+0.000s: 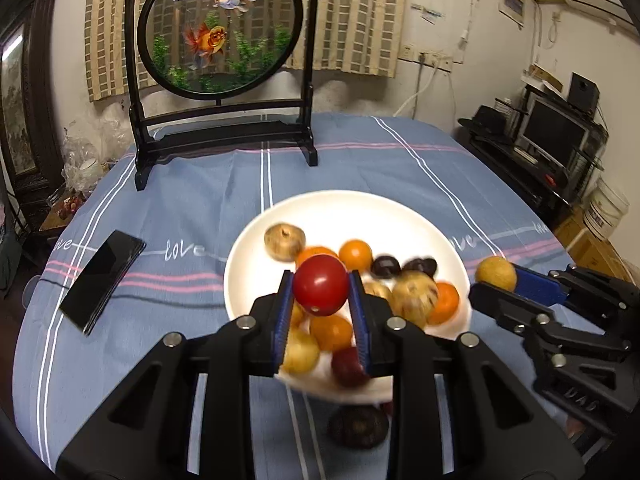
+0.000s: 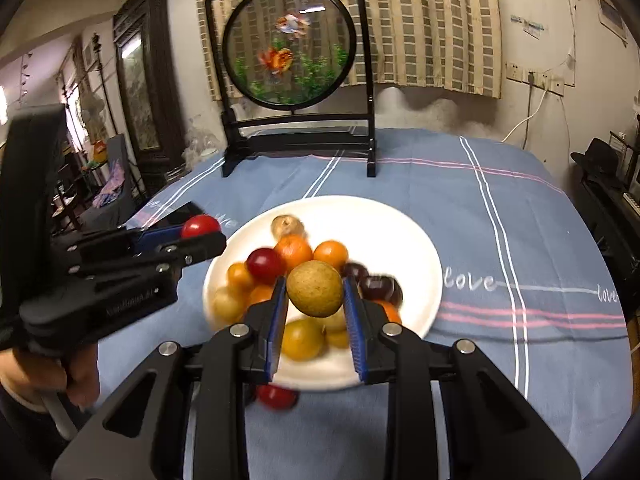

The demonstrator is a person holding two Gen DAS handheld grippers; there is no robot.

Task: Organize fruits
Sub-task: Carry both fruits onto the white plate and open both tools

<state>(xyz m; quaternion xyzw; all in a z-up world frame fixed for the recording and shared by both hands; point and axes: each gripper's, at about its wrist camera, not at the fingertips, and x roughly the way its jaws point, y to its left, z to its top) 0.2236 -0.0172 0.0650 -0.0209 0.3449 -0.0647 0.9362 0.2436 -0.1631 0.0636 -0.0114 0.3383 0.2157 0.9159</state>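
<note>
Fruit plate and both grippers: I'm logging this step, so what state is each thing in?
Left gripper: shut on the red round tomato, held above the plate.
Right gripper: shut on the tan round fruit, held above the plate.
White round plate: flat on the blue striped cloth, loaded with mixed fruit.
Black phone: lying flat, screen dark.
Round goldfish screen: upright in its stand.

Blue striped tablecloth (image 1: 192, 208): plate (image 1: 256, 240), phone (image 1: 102, 276), screen stand (image 1: 224, 136).
</note>
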